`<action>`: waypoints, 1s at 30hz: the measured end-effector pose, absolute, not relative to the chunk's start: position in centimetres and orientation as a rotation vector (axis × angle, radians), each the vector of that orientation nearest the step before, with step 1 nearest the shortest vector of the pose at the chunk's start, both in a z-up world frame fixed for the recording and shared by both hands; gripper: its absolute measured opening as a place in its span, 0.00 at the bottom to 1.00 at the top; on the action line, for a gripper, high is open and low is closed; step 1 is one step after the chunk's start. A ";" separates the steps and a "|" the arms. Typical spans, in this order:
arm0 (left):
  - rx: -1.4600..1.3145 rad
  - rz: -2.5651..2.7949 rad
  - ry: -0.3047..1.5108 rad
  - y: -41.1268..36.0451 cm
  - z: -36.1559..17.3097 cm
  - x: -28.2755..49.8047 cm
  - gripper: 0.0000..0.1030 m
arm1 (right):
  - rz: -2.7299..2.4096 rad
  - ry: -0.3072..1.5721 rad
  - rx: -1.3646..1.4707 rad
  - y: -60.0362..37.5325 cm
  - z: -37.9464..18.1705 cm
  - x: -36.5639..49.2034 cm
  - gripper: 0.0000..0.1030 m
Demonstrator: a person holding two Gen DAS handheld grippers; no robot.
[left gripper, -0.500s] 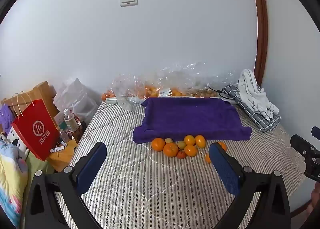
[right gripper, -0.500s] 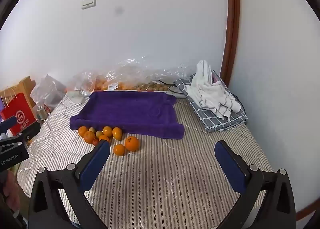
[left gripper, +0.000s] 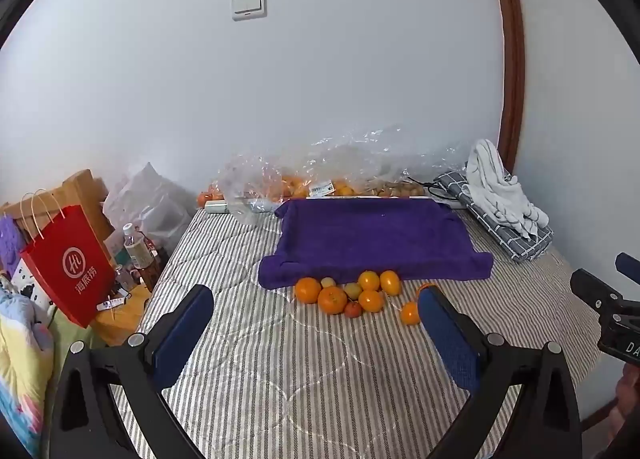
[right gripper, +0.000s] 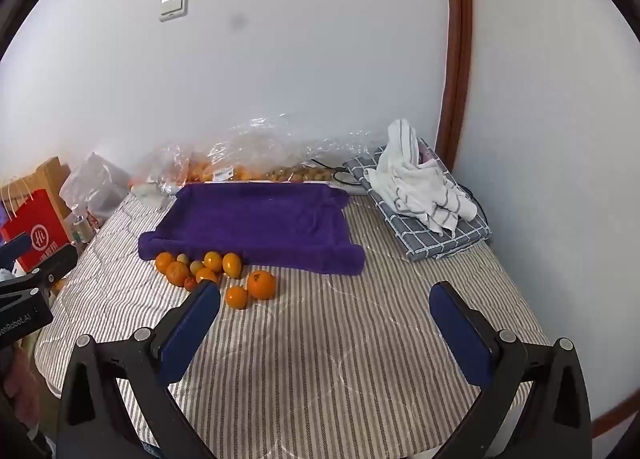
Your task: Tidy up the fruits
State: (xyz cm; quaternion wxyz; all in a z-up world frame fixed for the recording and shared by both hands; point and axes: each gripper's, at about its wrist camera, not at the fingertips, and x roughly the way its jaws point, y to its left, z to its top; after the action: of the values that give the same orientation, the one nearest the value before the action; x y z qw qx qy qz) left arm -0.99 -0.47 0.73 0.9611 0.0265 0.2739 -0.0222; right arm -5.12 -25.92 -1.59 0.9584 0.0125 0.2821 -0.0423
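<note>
Jaws, left wrist view: the left gripper (left gripper: 316, 307) stands spread wide, with nothing between its blue pads (left gripper: 182, 333); it hangs above the striped bed cover (left gripper: 304, 379).
Fruit, left wrist view: a cluster of oranges (left gripper: 346, 293) lies on the bed cover, touching the near edge of the purple towel (left gripper: 372, 245). Among the oranges there are two small greenish fruits and one small red one.
Single orange, left wrist view: one orange (left gripper: 409, 313) lies apart from the cluster, just beside the tip of the right-hand pad.
Towel, left wrist view: it is draped over something flat like a tray, and its top is bare.
Behind the towel: clear plastic bags (left gripper: 320, 175) with more fruit lie along the wall.
Left of the bed: a red paper bag (left gripper: 66, 263) and a bottle (left gripper: 138, 251).
Right edge, left wrist view: the right gripper (left gripper: 608, 299) shows partly.
Jaws, right wrist view: the right gripper (right gripper: 325, 299) is also spread wide and empty, above the bed cover.
Fruit, right wrist view: the cluster lies at the near left corner of the towel. A large orange (right gripper: 262, 285) and a smaller one sit a little apart, nearer to the camera.
Far right corner: a white cloth (right gripper: 416, 183) rests on a folded grey checked cloth (right gripper: 444, 235).
Left edge, right wrist view: part of the left gripper is visible.
</note>
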 end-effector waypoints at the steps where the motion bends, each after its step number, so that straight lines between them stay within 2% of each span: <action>1: 0.053 -0.044 0.556 -0.5 0.8 -1.0 1.00 | -0.085 0.572 0.027 -26.0 -1.5 -5.1 1.00; 30: 0.050 -0.063 0.548 -0.8 0.9 -1.9 1.00 | -0.082 0.561 0.031 -26.0 -1.1 -6.0 1.00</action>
State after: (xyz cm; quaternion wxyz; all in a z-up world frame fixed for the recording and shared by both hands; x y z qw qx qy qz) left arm -1.95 -0.82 0.92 0.9619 0.0248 0.2706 -0.0310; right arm -5.96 -26.03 -1.10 0.9600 0.0151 0.2766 -0.0407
